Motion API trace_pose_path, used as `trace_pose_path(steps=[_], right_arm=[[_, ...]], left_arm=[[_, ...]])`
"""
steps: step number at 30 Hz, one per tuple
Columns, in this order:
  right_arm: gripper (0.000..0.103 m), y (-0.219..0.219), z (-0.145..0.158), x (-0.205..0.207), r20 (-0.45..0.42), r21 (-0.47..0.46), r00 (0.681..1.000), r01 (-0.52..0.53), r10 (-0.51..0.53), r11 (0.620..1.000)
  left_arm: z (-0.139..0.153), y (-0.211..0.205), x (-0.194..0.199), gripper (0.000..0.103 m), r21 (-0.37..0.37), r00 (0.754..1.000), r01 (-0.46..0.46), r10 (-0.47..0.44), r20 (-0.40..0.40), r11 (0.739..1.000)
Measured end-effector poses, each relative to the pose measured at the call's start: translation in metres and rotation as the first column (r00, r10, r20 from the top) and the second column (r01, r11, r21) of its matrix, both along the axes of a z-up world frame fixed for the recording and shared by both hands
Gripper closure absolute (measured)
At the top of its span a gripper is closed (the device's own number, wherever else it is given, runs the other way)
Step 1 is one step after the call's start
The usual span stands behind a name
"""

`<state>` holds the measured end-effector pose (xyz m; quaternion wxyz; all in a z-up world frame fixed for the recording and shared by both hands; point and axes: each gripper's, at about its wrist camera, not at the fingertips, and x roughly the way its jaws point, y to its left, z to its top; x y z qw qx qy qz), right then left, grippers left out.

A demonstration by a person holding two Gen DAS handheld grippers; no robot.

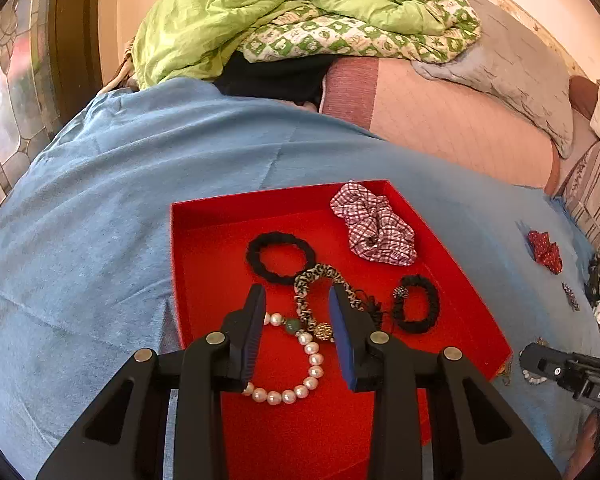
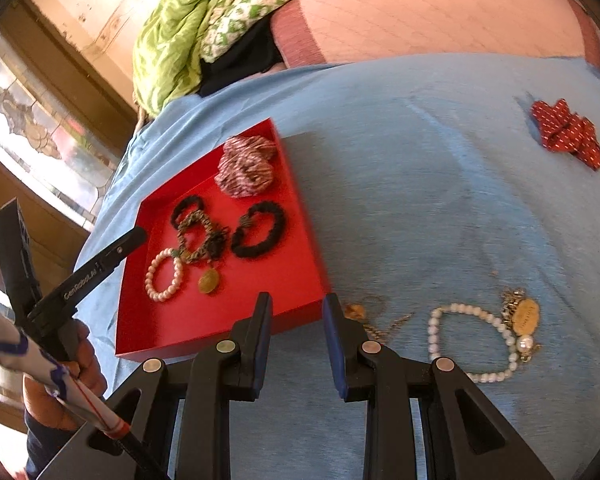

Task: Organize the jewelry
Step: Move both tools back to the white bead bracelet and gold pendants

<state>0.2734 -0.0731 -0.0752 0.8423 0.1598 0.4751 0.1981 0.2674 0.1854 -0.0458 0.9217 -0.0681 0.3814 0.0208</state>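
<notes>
A red tray [image 1: 204, 216] [image 2: 300, 216] lies on the blue blanket. It holds a pearl bracelet [image 1: 312, 360] [image 2: 162, 276], a patterned bracelet [image 1: 320, 272], two black hair ties [image 1: 280, 258] [image 1: 418, 304] and a checked scrunchie [image 1: 374, 224] [image 2: 246, 166]. My left gripper [image 1: 298, 300] is open and empty above the pearl bracelet. My right gripper [image 2: 296, 304] is open and empty at the tray's near right corner. A pearl necklace with a gold tag [image 2: 500, 332] and a gold chain [image 2: 376, 320] lie on the blanket to its right.
A red dotted bow [image 2: 568, 132] [image 1: 546, 250] lies farther right on the blanket [image 2: 420, 160]. More small pieces [image 1: 598, 296] lie at the right edge. A green quilt [image 1: 260, 12] and a grey pillow [image 1: 512, 68] sit behind. A window is at left.
</notes>
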Motion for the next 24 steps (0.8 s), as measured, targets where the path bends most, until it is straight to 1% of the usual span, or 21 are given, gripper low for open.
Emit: trace_pose_path(steps=[8,16,24], right_arm=[[0.075,-0.025,-0.002,0.001,-0.003,0.015,0.999,0.048,-0.048,0.999],[0.075,-0.031,-0.002,0.000,0.000,0.002,0.999,0.044,-0.044,0.999],[0.075,-0.053,-0.002,-0.005,0.002,-0.015,0.998,0.069,-0.069,0.998]], left_arm=[[0.002,-0.016,0.001,0.072,0.049,1.000,0.025,-0.025,0.005,0.999],[0.001,-0.029,0.003,0.071,0.082,0.999,0.039,-0.040,0.009,0.996],[0.003,-0.043,0.004,0.071,0.103,0.998,0.060,-0.062,0.018,0.993]])
